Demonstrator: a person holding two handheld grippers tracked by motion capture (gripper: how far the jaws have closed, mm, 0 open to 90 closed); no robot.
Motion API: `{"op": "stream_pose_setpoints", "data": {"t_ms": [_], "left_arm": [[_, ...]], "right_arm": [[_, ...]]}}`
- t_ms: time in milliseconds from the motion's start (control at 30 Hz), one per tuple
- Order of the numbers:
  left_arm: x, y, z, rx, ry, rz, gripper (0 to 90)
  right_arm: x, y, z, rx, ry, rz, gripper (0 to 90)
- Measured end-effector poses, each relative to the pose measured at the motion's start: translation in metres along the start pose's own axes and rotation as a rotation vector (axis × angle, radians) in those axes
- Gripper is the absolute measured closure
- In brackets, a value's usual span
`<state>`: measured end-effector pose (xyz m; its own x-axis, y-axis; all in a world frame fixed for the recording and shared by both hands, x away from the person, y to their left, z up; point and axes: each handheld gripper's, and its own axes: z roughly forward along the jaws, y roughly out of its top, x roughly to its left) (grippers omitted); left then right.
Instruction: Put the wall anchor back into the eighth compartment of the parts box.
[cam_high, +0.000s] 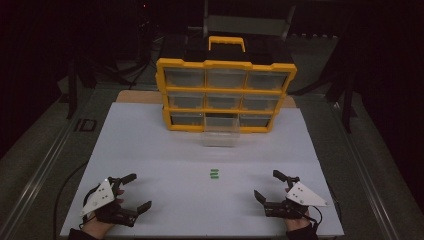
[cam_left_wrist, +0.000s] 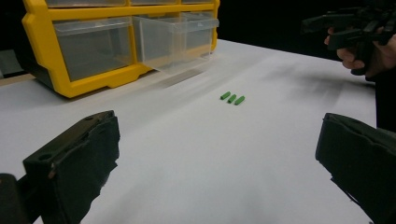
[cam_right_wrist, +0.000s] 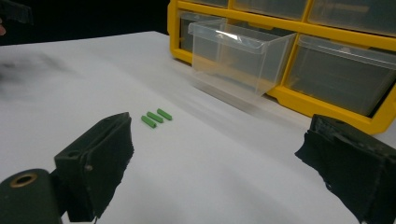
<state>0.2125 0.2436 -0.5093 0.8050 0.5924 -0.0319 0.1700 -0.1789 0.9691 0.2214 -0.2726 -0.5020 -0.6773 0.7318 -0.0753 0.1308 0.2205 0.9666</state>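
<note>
While both hands sit low at the near edge of the white table (cam_high: 150, 150), nothing's actually being held. The left gripper (cam_high: 134, 192) has its jaws spread wide with only bare tabletop between them, and the right gripper (cam_high: 270, 186) is the same deal, gaping and empty. Between the two, a bit farther out, lie three small green pegs (cam_high: 214, 174), side by side and just about touching, well apart from either gripper. You can see them nicely in the left gripper view (cam_left_wrist: 232, 98) and the right gripper view (cam_right_wrist: 156, 118) too. Behind the pegs stands a yellow organizer (cam_high: 226, 64) with clear bins, upright, and its bottom-middle clear drawer (cam_high: 219, 137) is pulled out toward the pegs, looking empty as far as I can tell.
</note>
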Motion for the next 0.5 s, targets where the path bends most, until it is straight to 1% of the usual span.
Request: {"op": "stream_pose_setpoints", "data": {"t_ms": [100, 233, 267, 367, 400, 433, 467, 500], "left_arm": [[0.0000, 0.0000, 0.0005, 0.004, 0.010, 0.000, 0.0], [0.0005, 0.0003, -0.0004, 0.001, 0.016, 0.000, 0.0], [0.0002, 0.0017, -0.0014, -0.014, 0.022, 0.000, 0.0], [-0.0003, 0.0025, -0.0015, -0.009, 0.026, 0.007, 0.0], [-0.0014, 0.0028, -0.0007, -0.007, 0.012, 0.003, 0.0], [-0.0014, 0.0028, -0.0007, -0.007, 0.012, 0.003, 0.0], [-0.0026, 0.0027, 0.0010, 0.005, 0.010, 0.008, 0.0], [-0.0032, 0.0028, 0.0017, 0.008, 0.006, 0.007, 0.0]], "right_arm": [[-0.0011, -0.0001, -0.0012, -0.002, -0.003, 0.011, 7.9], [-0.0018, 0.0019, -0.0039, -0.022, -0.011, 0.012, 7.9], [-0.0017, 0.0020, -0.0044, -0.021, -0.014, 0.019, 7.9], [-0.0024, 0.0011, -0.0035, -0.015, -0.015, 0.021, 7.9], [-0.0021, 0.0011, -0.0031, -0.014, -0.015, 0.020, 7.9], [-0.0015, 0.0014, -0.0029, -0.014, -0.015, 0.019, 7.9], [-0.0009, 0.0018, -0.0029, -0.013, -0.014, 0.014, 7.9], [-0.0003, 0.0023, -0.0028, -0.014, -0.015, 0.010, 8.0]]}}
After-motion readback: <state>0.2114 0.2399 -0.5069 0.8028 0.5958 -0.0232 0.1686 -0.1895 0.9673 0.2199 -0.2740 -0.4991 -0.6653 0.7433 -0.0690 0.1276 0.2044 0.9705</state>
